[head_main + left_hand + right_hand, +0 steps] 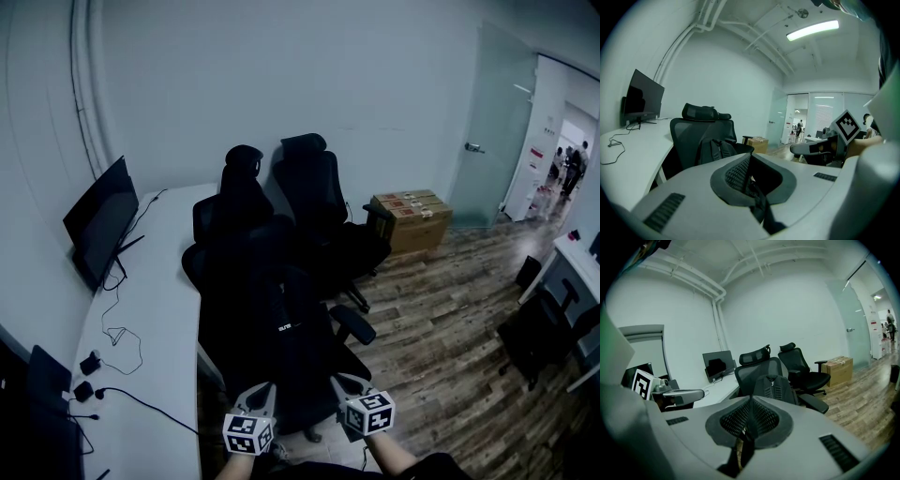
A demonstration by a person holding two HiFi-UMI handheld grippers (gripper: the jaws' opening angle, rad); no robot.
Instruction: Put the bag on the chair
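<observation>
A black backpack [281,328] sits upright on the seat of the nearest black office chair [354,326], leaning against its backrest. The left gripper view shows the backpack [712,150] against the mesh backrest [689,133]. In the right gripper view the backpack [774,386] has its top handle up. My left gripper [257,392] and right gripper [345,384] hover side by side just in front of the chair, apart from the bag. Both are shut with nothing held, as the left gripper [749,176] and right gripper [751,418] show in their own views.
Two more black chairs [314,197] stand behind the first. A white desk [150,309] runs along the left with a monitor [101,220] and cables. Cardboard boxes [412,217] sit by a glass door [497,131]. Another chair [539,333] stands at right on the wood floor.
</observation>
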